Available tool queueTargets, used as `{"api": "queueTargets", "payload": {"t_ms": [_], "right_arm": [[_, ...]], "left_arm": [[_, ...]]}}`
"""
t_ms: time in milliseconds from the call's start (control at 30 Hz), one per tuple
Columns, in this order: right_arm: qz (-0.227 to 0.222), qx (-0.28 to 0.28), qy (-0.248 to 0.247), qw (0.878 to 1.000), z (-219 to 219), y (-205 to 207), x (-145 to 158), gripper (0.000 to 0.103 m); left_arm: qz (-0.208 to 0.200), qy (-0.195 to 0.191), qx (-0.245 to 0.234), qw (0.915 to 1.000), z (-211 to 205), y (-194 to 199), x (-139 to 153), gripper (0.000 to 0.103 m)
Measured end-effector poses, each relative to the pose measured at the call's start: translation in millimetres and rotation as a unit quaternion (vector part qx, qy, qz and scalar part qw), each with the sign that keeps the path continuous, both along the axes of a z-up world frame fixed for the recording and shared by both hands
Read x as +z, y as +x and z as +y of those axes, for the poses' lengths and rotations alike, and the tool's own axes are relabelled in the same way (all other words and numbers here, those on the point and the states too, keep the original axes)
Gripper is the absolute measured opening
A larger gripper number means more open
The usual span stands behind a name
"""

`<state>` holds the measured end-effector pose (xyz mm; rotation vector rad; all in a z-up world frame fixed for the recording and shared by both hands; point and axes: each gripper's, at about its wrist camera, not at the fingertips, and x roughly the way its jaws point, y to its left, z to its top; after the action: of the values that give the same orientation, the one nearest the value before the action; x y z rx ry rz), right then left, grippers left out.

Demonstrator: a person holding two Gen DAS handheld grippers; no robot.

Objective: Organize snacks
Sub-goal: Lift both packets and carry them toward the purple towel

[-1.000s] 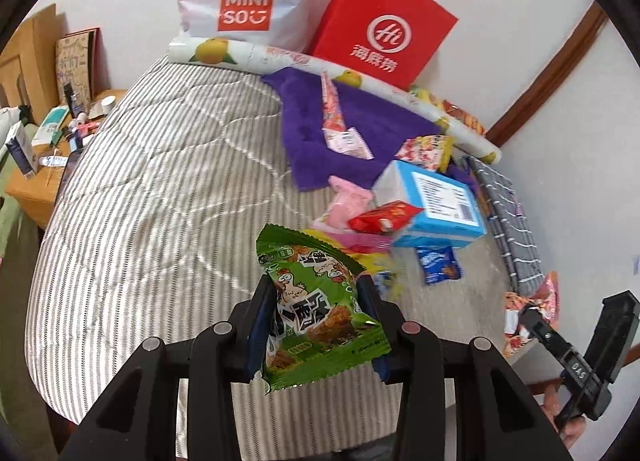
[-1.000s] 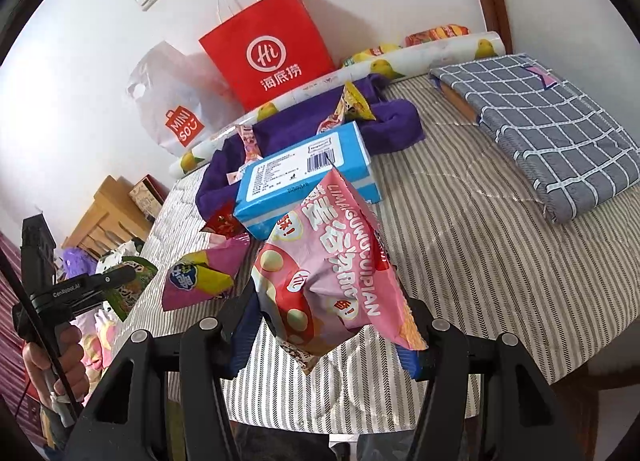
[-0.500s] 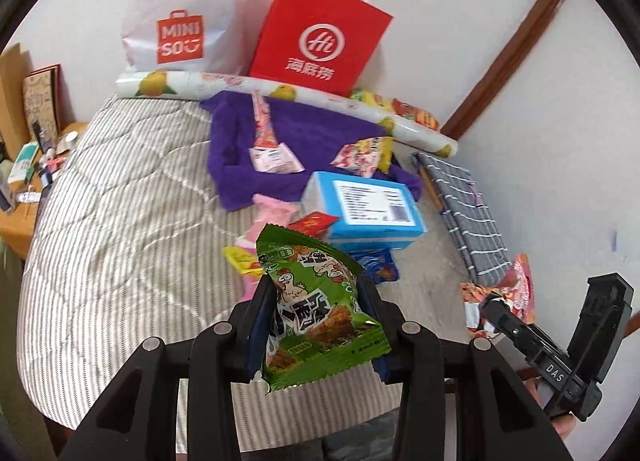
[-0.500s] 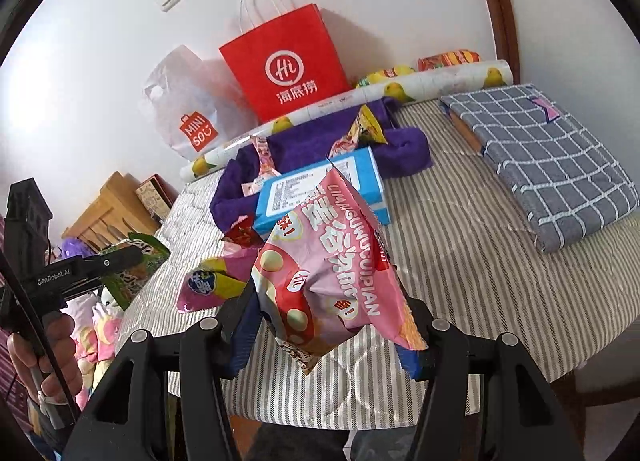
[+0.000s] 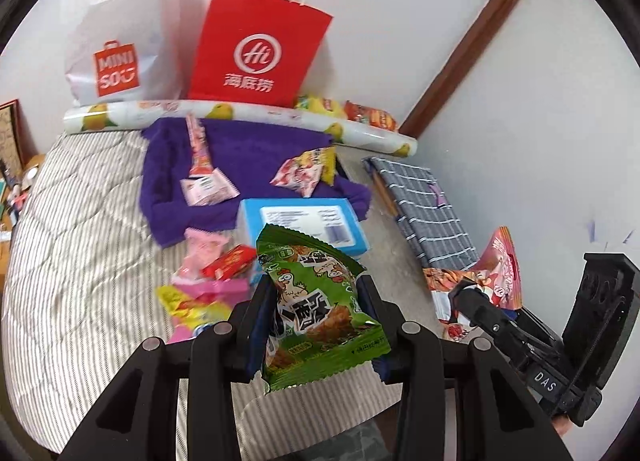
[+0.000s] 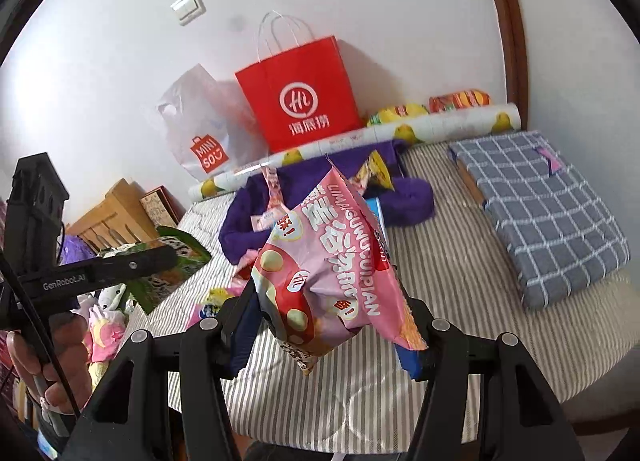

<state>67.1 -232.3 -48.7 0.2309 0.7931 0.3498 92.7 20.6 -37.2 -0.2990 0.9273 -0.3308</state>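
Note:
My left gripper is shut on a green snack bag with a chicken print, held above the near edge of the bed. My right gripper is shut on a pink snack bag, also held above the bed's near edge. The right gripper with its pink bag shows at the right of the left wrist view. The left gripper with the green bag shows at the left of the right wrist view. Several loose snack packets and a blue box lie on the striped bedcover.
A red paper bag and a white MINISO bag stand against the wall behind a rolled sheet. A purple towel holds some packets. A folded grey checked cloth lies at the right. A wooden nightstand is left.
Both grippers have swung towards the red bag and the bed's far side, coming closer together. Each still holds its bag.

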Motion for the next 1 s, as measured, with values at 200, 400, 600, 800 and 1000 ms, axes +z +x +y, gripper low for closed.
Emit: {"api": "queueTargets", "payload": {"t_ms": [200,400,600,800,1000], "right_arm": [[-0.018,0.004,-0.016,1.000,2,12,15,0.057],[-0.024,0.008,-0.022,0.999,4,33,22,0.057],[-0.032,0.017,-0.031,0.999,14,57,28,0.057],[-0.039,0.025,-0.040,0.998,23,81,30,0.057],[-0.040,0.032,-0.046,0.998,32,107,27,0.057]], "left_arm": [[-0.001,-0.005,-0.014,0.9999,-16,20,6,0.039],[-0.002,-0.007,-0.015,0.9999,-20,39,9,0.039],[-0.003,-0.003,-0.013,0.9999,-18,64,11,0.039],[-0.004,-0.006,-0.012,0.9999,-12,89,11,0.039],[-0.005,-0.005,-0.011,0.9999,-7,113,9,0.039]]}}
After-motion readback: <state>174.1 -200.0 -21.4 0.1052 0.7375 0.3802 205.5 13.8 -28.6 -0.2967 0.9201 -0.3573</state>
